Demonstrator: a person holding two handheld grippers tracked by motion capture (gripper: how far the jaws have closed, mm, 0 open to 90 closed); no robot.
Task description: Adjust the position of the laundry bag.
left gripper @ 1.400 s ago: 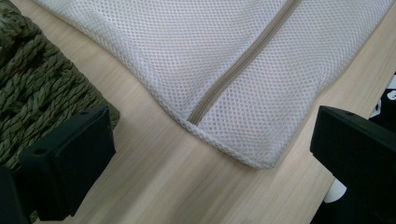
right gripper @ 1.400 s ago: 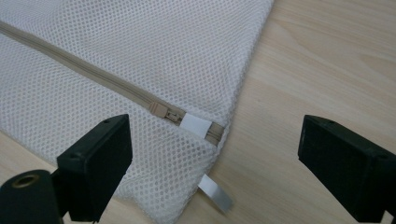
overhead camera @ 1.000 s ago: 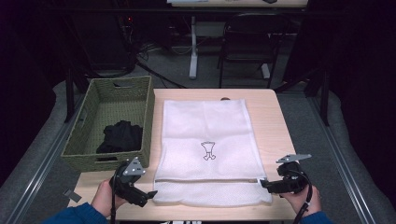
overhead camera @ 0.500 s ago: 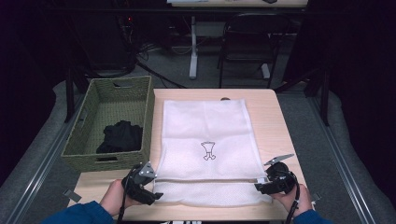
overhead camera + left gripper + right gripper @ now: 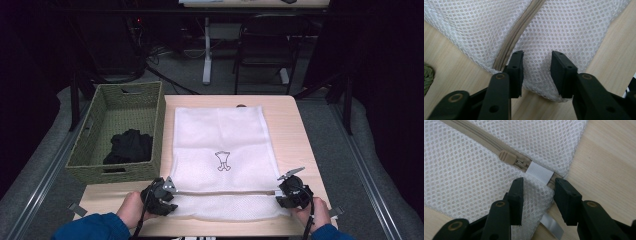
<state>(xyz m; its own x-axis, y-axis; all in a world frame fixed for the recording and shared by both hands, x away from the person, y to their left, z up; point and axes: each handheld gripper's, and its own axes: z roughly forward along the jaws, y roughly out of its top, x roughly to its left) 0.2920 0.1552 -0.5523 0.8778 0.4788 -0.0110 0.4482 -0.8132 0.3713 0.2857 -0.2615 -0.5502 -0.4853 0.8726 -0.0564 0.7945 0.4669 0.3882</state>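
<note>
A: What were the grippers doing at the near edge?

B: The left gripper (image 5: 536, 75) stood with its jaws apart, straddling a bulge of the mesh laundry bag (image 5: 220, 150) at its near left corner. The right gripper (image 5: 537, 200) was likewise parted over the near right corner, just short of the zipper pull (image 5: 507, 157) and a white tab (image 5: 540, 173).

A: So which step was that?

B: I judged it the moment before pinching both corners. The next move called for closing on the mesh, not the table (image 5: 300, 130).

A: Where did the bag lie?

B: Flat along the table, beside the woven basket (image 5: 90, 145) holding dark cloth (image 5: 130, 147).

A: Any writing?

B: None readable; only a small dark emblem (image 5: 223, 161).
</note>
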